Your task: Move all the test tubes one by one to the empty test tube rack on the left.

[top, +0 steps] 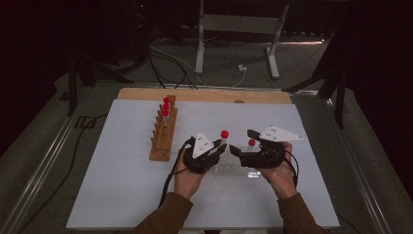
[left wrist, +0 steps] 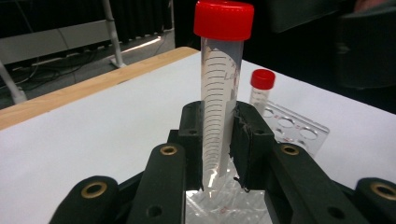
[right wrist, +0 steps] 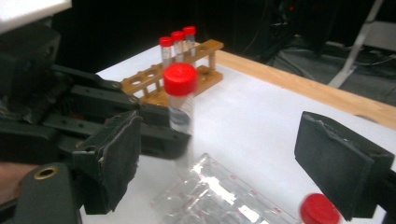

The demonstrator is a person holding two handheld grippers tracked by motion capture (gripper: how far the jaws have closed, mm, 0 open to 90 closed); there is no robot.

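A clear graduated tube with a red cap (left wrist: 219, 93) stands upright between the pads of my left gripper (left wrist: 218, 140), which is shut on its lower part. From above, that tube (top: 224, 135) rises from the left gripper (top: 221, 148) over a clear plastic rack (top: 234, 168). My right gripper (right wrist: 229, 161) is open, its pads wide apart with nothing between them. It faces the held tube (right wrist: 180, 98) from the right. A second red-capped tube (top: 252, 143) stands in the clear rack (left wrist: 294, 128), close to the right gripper (top: 237, 150).
A wooden tube rack (top: 164, 131) stands to the left on the white table (top: 122, 195), with three red-capped tubes (top: 166, 106) at its far end and open holes nearer me. A wooden edge (top: 204, 95) runs along the table's far side.
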